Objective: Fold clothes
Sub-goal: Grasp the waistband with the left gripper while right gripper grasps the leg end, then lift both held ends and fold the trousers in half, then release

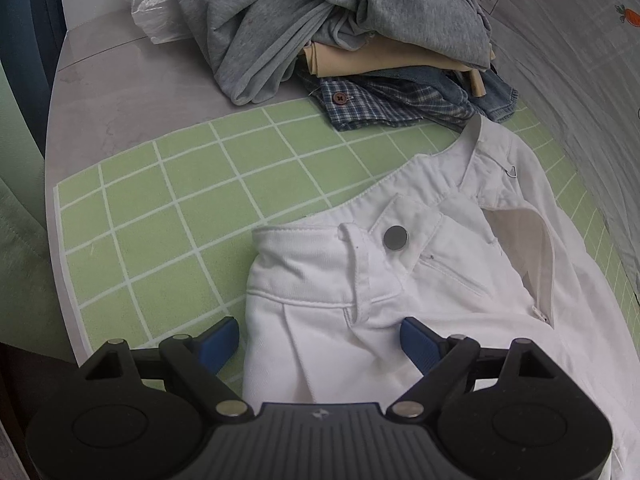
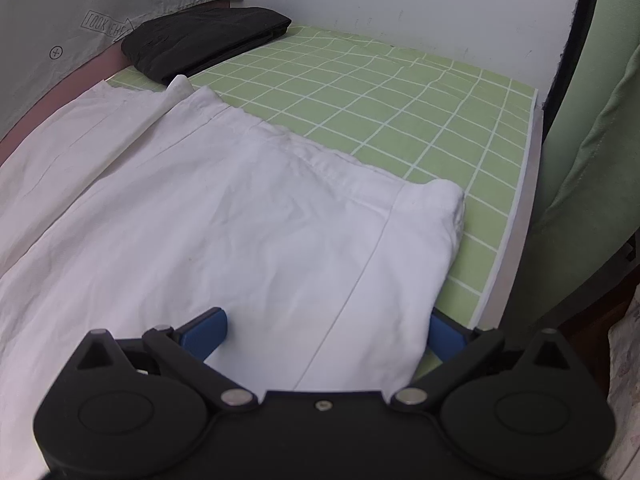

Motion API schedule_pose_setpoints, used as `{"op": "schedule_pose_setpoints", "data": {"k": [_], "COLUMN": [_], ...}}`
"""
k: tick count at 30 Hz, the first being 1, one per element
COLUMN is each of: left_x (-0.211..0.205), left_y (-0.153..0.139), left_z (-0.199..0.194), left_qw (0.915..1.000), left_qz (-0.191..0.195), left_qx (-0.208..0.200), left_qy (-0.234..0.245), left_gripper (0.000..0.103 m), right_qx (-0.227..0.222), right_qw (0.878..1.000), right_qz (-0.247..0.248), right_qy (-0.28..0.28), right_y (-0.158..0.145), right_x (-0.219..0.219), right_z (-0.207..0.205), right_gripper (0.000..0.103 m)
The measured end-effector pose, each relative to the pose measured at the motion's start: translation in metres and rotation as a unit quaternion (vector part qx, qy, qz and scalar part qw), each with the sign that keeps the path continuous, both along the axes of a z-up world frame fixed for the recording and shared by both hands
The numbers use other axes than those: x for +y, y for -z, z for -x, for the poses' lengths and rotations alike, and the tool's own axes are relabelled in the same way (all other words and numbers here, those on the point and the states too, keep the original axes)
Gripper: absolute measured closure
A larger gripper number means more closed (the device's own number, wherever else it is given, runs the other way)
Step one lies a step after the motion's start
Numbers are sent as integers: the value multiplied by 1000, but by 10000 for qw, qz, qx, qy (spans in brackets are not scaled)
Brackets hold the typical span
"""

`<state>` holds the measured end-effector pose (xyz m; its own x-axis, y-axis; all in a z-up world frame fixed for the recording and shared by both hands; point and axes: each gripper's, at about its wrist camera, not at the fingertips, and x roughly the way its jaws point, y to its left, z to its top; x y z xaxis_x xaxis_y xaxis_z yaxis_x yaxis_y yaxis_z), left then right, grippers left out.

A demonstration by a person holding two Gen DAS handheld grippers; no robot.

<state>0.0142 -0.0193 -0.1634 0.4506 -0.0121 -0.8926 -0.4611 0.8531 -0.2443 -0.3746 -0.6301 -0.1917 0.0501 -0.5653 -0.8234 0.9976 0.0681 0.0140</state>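
home laundry corner | clothes pile (image 1: 340, 36) | green grid mat (image 2: 400, 96) | table (image 1: 104, 96)

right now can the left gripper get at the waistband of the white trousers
Probably yes: the left gripper is open just short of the white trousers, whose waistband lies flat on the green mat, nothing covering it.

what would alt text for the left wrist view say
White trousers lie waistband-up on a green checked mat, with the open left gripper straddling the fabric below the button. Behind sits a pile of clothes, grey on top.
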Motion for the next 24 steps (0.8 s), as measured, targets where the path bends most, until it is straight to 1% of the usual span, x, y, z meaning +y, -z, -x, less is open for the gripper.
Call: {"op": "schedule_pose_setpoints", "data": {"k": [1, 2, 3, 4, 5, 6, 7, 8, 9, 11, 13, 14, 15, 17, 19, 20, 22, 24], "left_x": [0, -1, -1, -2, -3, -3, -4, -4, -5, -6, -3, -1, 3, 11, 18, 19, 22, 25], "left_y": [0, -1, -2, -3, -4, -5, -6, -8, -9, -16, -28, -34, -42, -58, -73, -77, -75, -68], "left_z": [-1, 0, 0, 1, 2, 3, 3, 4, 5, 10, 19, 24, 30, 43, 56, 61, 67, 70], "left_qw": [10000, 10000, 9999, 9999, 9999, 9998, 9998, 9997, 9997, 9994, 9978, 9967, 9958, 9941, 9926, 9924, 9921, 9916], "left_qz": [6, 49, 56, 62, 68, 74, 79, 85, 91, 8, -17, -29, 13, 92, 163, 92, 32, 28], "left_qx": [-4, -66, -89, -110, -132, -153, -174, -196, -217, -294, -494, -595, -659, -764, -847, -860, -786, -651], "left_qy": [-26, 5, -10, -25, -41, -56, -72, -88, -103, -200, -438, -558, -642, -770, -857, -879, -979, -1113], "left_gripper": [20, 29, 33, 41, 51, 57, 66, 74, 78, 87, 90, 92, 92, 93, 93, 93, 93, 93], "right_qx": [-4, -6, -8, -9, -11, -97, -212, -326, -440, -735, -1096, -1154, -1093, -916, -871, -914, -1071, -1081], "right_qw": [10000, 9999, 9998, 9997, 9995, 9995, 9994, 9992, 9989, 9971, 9936, 9928, 9934, 9946, 9931, 9920, 9897, 9892], "right_qz": [14, 48, 82, 115, 149, 137, 109, 80, 52, 13, 89, 154, 237, 490, 761, 851, 946, 986], "right_qy": [54, 114, 175, 235, 295, 281, 243, 205, 167, 172, 267, 284, 254, 20, -173, -192, -117, -106], "right_y": [-1, -3, -5, -7, -9, -11, -12, -14, -16, -20, -30, -36, -43, -59, -79, -87, -97, -98], "right_x": [0, -1, -1, -1, -1, -3, -5, -8, -10, -15, -15, -14, -11, -2, 7, 10, 12, 10], "right_z": [1, 2, 4, 5, 6, 9, 13, 18, 22, 32, 44, 49, 51, 53, 57, 62, 69, 71], "right_gripper": [1, 4, 13, 28, 39, 71, 85, 86, 95, 98, 98, 98, 99, 99, 99, 99, 99, 99]}}
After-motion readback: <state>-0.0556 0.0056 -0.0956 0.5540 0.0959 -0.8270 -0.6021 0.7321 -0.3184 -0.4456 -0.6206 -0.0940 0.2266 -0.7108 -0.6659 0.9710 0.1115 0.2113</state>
